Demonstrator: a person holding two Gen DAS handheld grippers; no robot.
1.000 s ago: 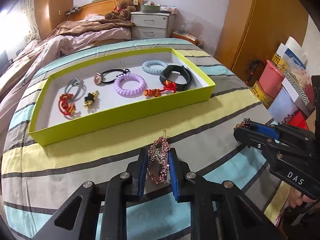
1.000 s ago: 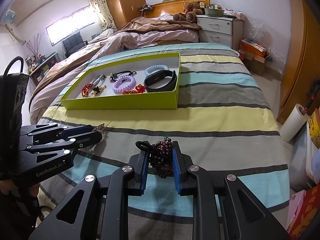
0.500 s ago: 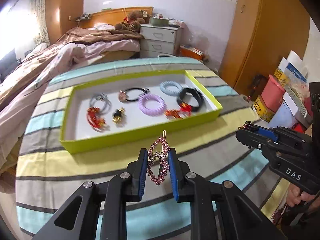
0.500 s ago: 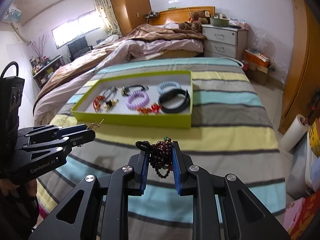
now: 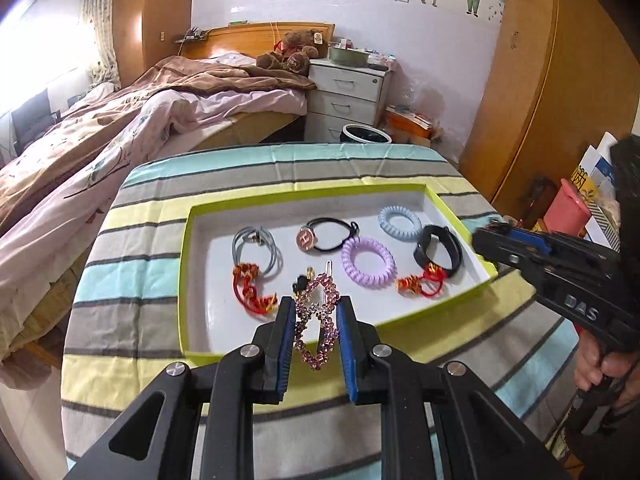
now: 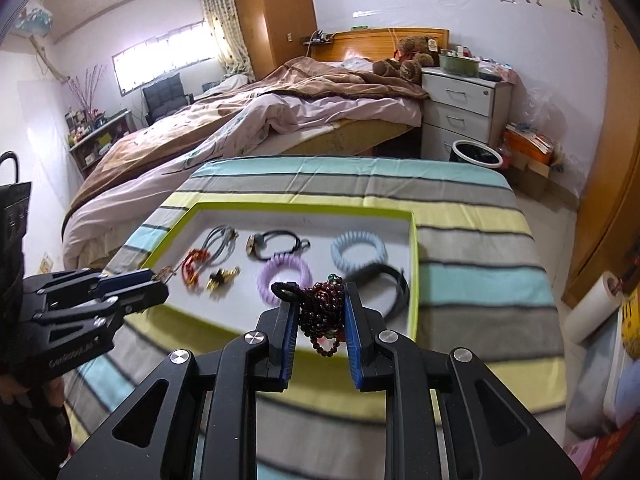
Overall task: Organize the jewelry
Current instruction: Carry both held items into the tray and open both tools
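My left gripper (image 5: 314, 316) is shut on a pink rhinestone hair clip (image 5: 316, 320) and holds it above the near edge of the lime-green tray (image 5: 184, 280). My right gripper (image 6: 320, 312) is shut on a dark red bead bracelet (image 6: 322, 316), above the tray's near right part (image 6: 414, 272). The tray holds a purple coil tie (image 5: 368, 262), a pale blue coil tie (image 5: 400, 223), a black band (image 5: 438, 252), a black tie with a pink charm (image 5: 330, 234), a grey tie (image 5: 256, 248) and red knotted cords (image 5: 252, 288).
The tray lies on a striped cloth (image 5: 132, 280) over a table. A bed (image 5: 120, 128) with a rumpled quilt stands beyond, with a white drawer unit (image 5: 344, 100) and a bin (image 5: 366, 134). Bags and boxes (image 5: 572, 208) stand at the right.
Both grippers have risen and moved forward toward the tray, each still holding its piece. The tray now lies just below and ahead of the fingertips.
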